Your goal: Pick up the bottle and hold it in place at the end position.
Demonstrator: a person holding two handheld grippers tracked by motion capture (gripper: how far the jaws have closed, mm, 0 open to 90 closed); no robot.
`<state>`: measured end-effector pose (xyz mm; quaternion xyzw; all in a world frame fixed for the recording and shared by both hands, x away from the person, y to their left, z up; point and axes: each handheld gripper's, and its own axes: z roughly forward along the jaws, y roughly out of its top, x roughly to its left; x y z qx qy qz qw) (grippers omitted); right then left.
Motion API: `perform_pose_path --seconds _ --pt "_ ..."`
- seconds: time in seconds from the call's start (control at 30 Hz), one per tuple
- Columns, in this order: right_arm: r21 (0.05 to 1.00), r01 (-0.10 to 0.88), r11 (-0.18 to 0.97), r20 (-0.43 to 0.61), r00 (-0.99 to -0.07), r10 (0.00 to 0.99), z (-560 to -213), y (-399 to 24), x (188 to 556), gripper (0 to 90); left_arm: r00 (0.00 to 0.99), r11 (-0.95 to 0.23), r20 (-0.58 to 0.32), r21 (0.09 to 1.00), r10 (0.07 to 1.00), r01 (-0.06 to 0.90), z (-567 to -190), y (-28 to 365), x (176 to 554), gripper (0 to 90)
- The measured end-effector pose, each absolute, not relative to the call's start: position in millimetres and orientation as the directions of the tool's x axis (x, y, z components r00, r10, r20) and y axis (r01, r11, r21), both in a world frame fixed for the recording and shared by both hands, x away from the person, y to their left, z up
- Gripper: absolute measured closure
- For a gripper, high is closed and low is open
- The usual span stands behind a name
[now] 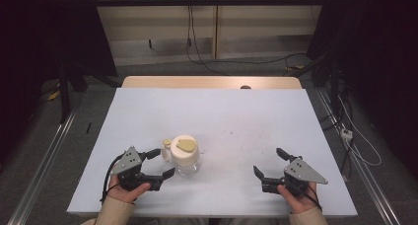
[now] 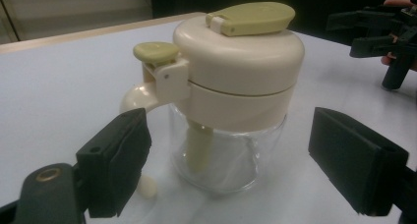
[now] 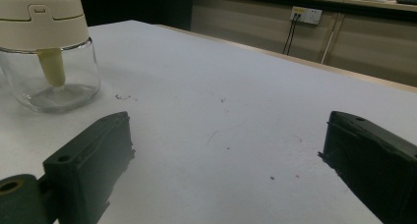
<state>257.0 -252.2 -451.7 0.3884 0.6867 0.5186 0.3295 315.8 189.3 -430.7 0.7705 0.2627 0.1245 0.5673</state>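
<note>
1. The left claw [image 1: 158,162] rests low on the worktop [image 1: 256,116], held by the person's left hand [image 1: 129,190]. Its jaws stand wide apart, one on each side of the jar's near flank. It holds nothing, and I cannot make out any contact with the glass in the left gripper view. The aim looks like a grasp about the body, which would explain why the claw comes in level with the glass and not from above.

2. The jar [image 1: 185,155] stands upright just ahead of the left claw, partly between its jaws. Its body is clear glass and looks empty apart from a pale green stem [image 2: 198,148] that hangs down inside from the cap. The cream cap [image 2: 246,52] sits square on the jar, with a green flap [image 2: 255,16] lying flat on top. A green thumb button [image 2: 156,52] and a curved cream handle [image 2: 137,97] stick out on the side towards the left-hand jaw in the left gripper view. That handle may get in the way of that jaw when the claw closes.

3. The right claw [image 1: 268,162] lies well to the right of the jar, held by the right hand [image 1: 296,198], and bare worktop lies between them. Its jaws are also spread wide and grip nothing. In the right gripper view the jar stands far off to that claw's left. My guess is that this claw waits there to work the cap once the jar is steadied.
</note>
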Motion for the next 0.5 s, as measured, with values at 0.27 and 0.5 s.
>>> perform_pose_path --seconds 0.27,0.5 --pt "0.968 0.188 0.166 -0.055 -0.485 0.873 -451.5 -251.2 257.0 3.5 0.824 -0.245 -0.113 0.925 0.555 0.292 -433.8 179.8 315.3 14.6" --pt "0.968 0.189 0.166 -0.055 -0.487 0.872 -451.1 -251.5 256.7 3.7 0.81 -0.256 -0.109 0.917 0.576 0.305 -435.6 169.9 315.9 11.9"
